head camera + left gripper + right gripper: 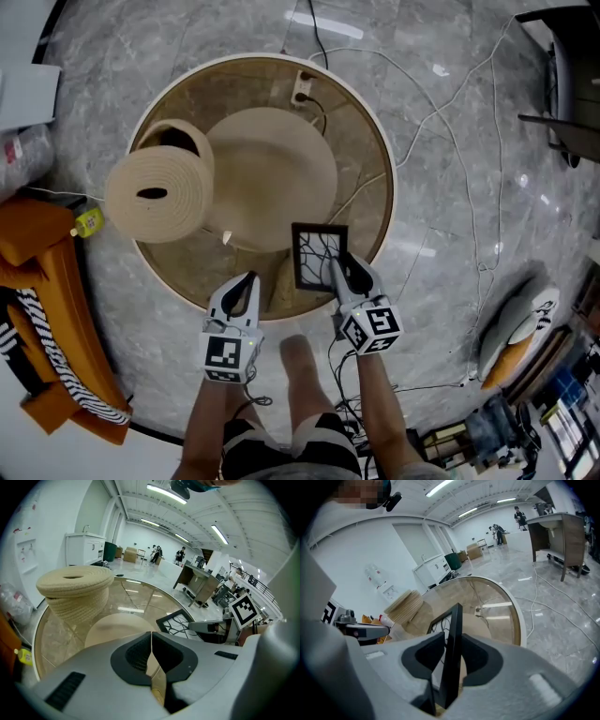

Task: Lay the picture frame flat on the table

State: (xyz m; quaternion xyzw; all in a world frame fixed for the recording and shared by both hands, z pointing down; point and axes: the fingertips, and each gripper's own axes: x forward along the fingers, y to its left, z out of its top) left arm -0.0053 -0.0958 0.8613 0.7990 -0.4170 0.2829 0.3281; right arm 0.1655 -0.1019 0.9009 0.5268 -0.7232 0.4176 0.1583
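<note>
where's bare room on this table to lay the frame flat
Bare glass right of the beige dome, up to the table rim. Crowded left, where the woven coil stands by the dome. The picture frame stands in the right gripper, jaws opening.

Bright ceiling strip lights [161, 493] glare off the floor [450, 112]; gripper views bulge, edges perhaps slightly soft

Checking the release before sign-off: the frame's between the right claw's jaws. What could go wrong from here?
1. The right claw is opening with the frame between its jaws. The frame reads edge-on in the right gripper view, so if it isn't resting yet, it may slap onto the glass table.
2. The frame sits near the table's near rim, so a snag on pull-back could drag it off.
3. The left claw is shut and empty, off to the side: no backup.
</note>
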